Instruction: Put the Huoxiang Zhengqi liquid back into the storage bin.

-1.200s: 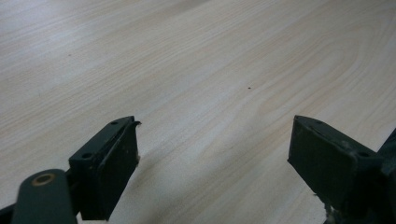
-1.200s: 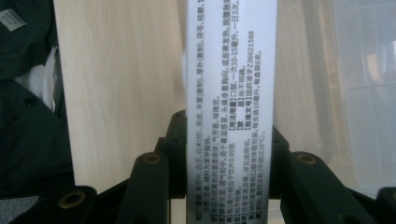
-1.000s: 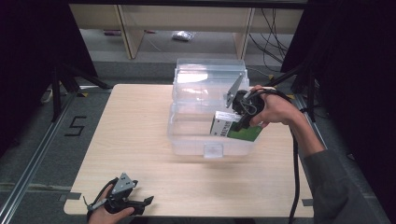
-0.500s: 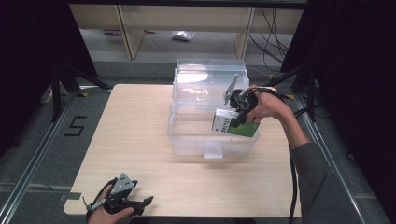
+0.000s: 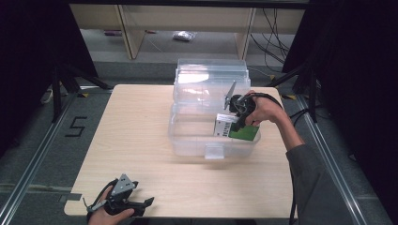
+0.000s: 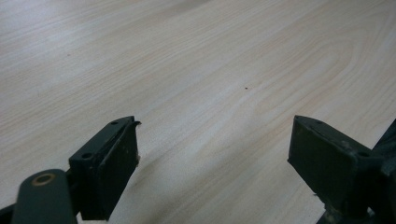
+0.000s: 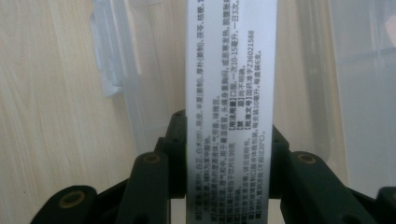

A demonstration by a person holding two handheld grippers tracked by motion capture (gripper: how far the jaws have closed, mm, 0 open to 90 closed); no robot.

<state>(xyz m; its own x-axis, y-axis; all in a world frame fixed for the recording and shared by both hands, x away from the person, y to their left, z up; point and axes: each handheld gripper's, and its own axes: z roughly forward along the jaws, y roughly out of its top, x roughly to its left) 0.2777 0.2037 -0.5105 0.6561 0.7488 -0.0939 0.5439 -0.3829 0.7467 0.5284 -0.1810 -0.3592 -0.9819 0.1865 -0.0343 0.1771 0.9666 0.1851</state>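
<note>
Over the bin: the right gripper (image 5: pixel 237 123) holds a flat green-and-white cardboard box (image 5: pixel 236 129), its jaws clamped on the two broad faces.
Box position: it hangs partly inside the clear plastic storage bin (image 5: pixel 187 140), at the bin's right end, close to the wall; whether it touches the floor of the bin I cannot tell.
Grip, seen close: in the right gripper view the box's narrow white printed edge (image 7: pixel 231 93) runs straight up between the jaws, so the hold looks square and centred, probably to keep the box from twisting as it goes in or comes out.
Bin: its clear hinged lid (image 5: pixel 211 77) stands thrown back behind it, leaving the top open for the hand to reach in from above.
Near edge: the left gripper (image 5: pixel 123 200) rests low on the pale wooden table (image 5: pixel 136 122), jaws spread wide with nothing between them, well apart from the bin.
Likely reason: it seems parked out of the way, since one hand is enough for a light box.
</note>
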